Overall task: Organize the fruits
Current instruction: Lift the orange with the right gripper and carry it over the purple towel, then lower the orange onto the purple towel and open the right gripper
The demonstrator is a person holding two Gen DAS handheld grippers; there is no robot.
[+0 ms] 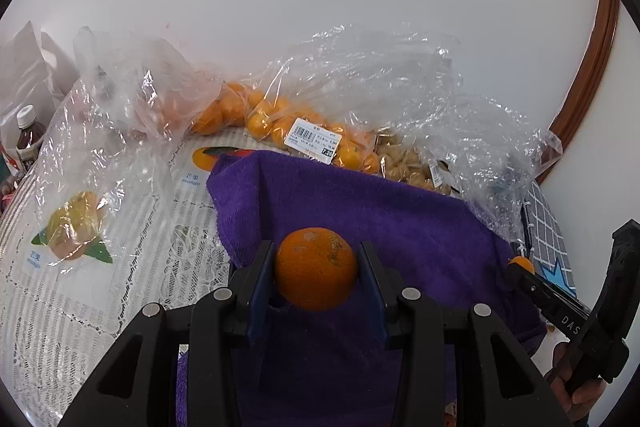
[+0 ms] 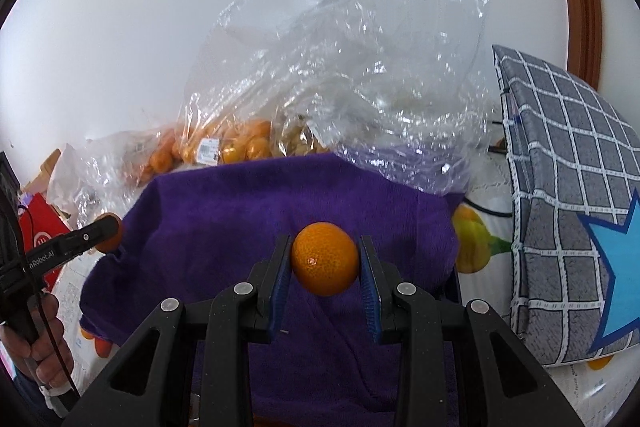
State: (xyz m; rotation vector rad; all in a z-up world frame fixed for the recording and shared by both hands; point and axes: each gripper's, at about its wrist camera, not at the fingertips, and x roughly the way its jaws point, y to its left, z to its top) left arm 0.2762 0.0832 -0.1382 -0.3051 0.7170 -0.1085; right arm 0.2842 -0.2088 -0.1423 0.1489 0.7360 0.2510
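Both claws clamped on fruit above the cloth.
L gripper [image 1: 316, 269] pinched a blemished orange [image 1: 316, 267]; R gripper [image 2: 325, 261] pinched a smooth orange [image 2: 325, 259], both over the purple towel [image 1: 400, 219], w/ bagged oranges [image 1: 272, 123] behind by the wall.

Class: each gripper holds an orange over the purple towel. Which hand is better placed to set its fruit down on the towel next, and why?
Left, marginally. Its orange, clamped in the left gripper, hangs over open towel. The right gripper grips its orange over towel too, so either could go.
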